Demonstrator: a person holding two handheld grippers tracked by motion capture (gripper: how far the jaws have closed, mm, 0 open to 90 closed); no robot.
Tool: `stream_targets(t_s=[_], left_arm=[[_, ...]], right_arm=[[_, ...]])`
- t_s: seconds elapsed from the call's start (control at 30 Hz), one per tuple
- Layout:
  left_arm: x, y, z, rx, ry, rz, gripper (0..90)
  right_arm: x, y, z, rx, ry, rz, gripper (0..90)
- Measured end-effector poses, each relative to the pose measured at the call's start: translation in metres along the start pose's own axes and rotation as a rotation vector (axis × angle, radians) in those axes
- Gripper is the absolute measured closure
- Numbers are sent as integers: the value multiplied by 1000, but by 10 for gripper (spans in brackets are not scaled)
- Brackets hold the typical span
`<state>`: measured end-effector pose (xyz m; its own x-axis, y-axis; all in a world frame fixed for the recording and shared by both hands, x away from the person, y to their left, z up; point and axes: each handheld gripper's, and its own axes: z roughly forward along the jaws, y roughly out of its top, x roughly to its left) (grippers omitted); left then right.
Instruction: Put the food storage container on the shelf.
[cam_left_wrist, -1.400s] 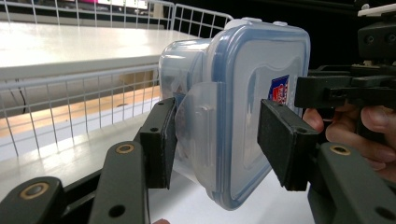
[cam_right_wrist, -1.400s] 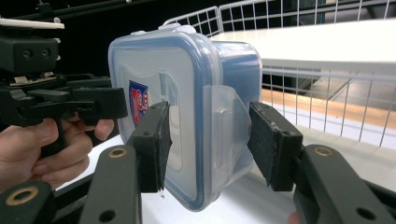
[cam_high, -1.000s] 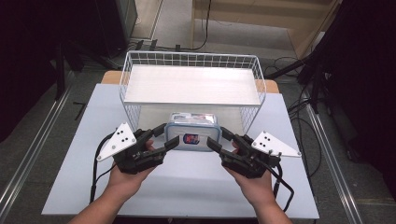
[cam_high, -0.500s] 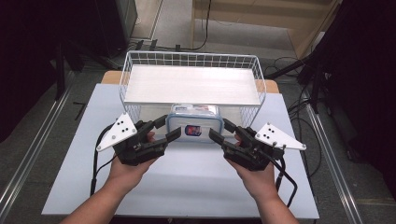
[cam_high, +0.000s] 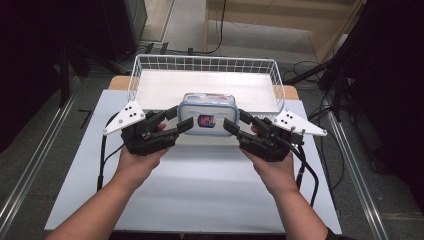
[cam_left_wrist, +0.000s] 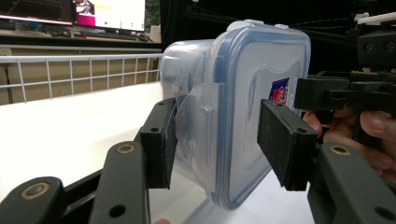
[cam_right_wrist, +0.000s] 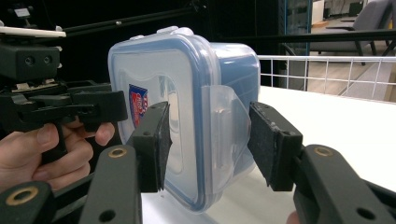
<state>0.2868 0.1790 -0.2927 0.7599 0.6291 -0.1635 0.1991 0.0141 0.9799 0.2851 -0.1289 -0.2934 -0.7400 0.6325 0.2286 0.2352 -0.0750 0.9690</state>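
A clear plastic container (cam_high: 207, 115) with a blue-rimmed lid and a red-blue sticker hangs in the air over the front rim of a white wire basket (cam_high: 150, 65). My left gripper (cam_high: 180, 119) is shut on its left end and my right gripper (cam_high: 236, 121) on its right end. In the left gripper view the jaws (cam_left_wrist: 219, 144) straddle the side clip flap of the container (cam_left_wrist: 243, 93), one pad on the body, the other at the lid. The right gripper view has its jaws (cam_right_wrist: 210, 144) astride the opposite clip of the container (cam_right_wrist: 182, 84).
The basket has a flat white floor and stands at the far edge of a pale table (cam_high: 210, 195). Cables trail from both grippers over the table. Metal rails run along both sides and dark equipment stands beyond.
Both grippers have carried the container up off the table and forward, from in front of the basket to above its front rim.
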Motion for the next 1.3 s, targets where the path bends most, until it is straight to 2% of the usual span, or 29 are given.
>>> stream_targets(t_s=[0.1,0.37,0.5,0.77,0.93,1.13,1.3], left_arm=[[6,2,4,-1,2,-4,487],[19,14,16,11,6,-16,487],[26,19,22,-6,8,-28,488],[42,23,33,-16,6,-37,488],[52,19,40,-26,13,-66,488],[62,17,49,-5,12,-95,487],[67,21,53,21,-1,-167,488]], right_arm=[[-4,3,5,3,-7,-8,511],[-18,12,17,3,-4,21,511],[-26,17,23,0,0,37,511],[-38,26,36,11,-6,32,511],[-47,27,46,8,-13,49,508],[-58,26,54,39,-17,76,508],[-61,31,56,67,-26,98,513]])
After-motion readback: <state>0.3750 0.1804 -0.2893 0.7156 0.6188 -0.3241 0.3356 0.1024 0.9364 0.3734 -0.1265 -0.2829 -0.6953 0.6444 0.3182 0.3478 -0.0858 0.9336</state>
